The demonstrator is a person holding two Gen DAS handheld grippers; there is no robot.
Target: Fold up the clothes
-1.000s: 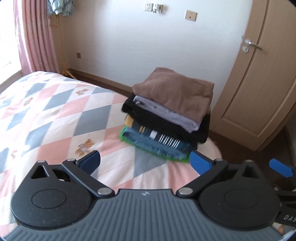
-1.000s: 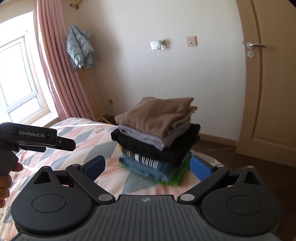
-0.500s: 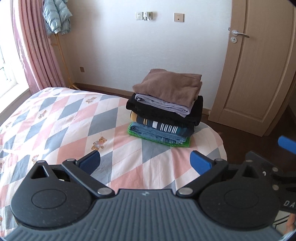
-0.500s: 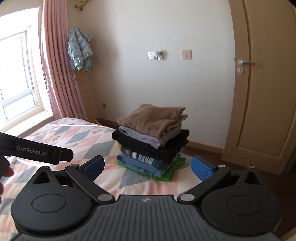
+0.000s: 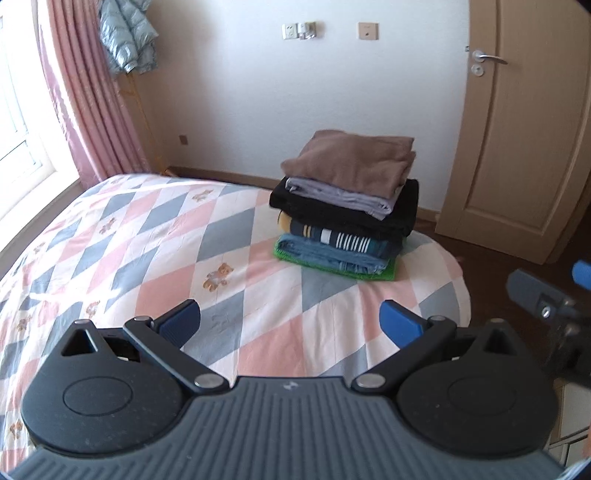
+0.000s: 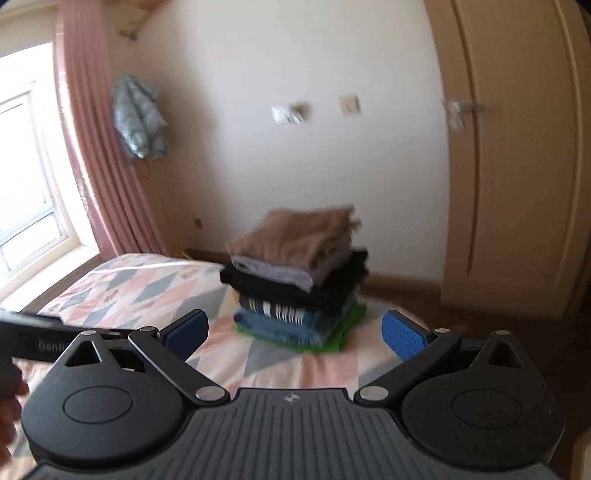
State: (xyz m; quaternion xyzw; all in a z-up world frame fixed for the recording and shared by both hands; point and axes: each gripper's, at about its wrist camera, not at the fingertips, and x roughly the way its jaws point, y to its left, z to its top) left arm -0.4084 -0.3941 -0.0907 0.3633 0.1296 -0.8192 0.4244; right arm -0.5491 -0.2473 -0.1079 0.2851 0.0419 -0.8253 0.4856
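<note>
Clothes sit folded, stacked on bed; both my tongs apart, empty; no loose garment visible.

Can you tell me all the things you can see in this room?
folded clothes stack: one pile; brown on top, then grey, black, striped, blue, green at the bottom; on the far corner of the bed
bed: one, quilt of pink, grey and white diamonds with little bears; fills the near part of the room
curtain: one, pink; by the window at the left
puffy jacket: one, pale blue; hanging beside the curtain
door: one, light wood, silver handle; at the right
wall plates: three, white and beige; high on the white wall
left gripper: one, black with blue pads, open, holding nothing
right gripper: one, black with blue pads, open, holding nothing
</note>
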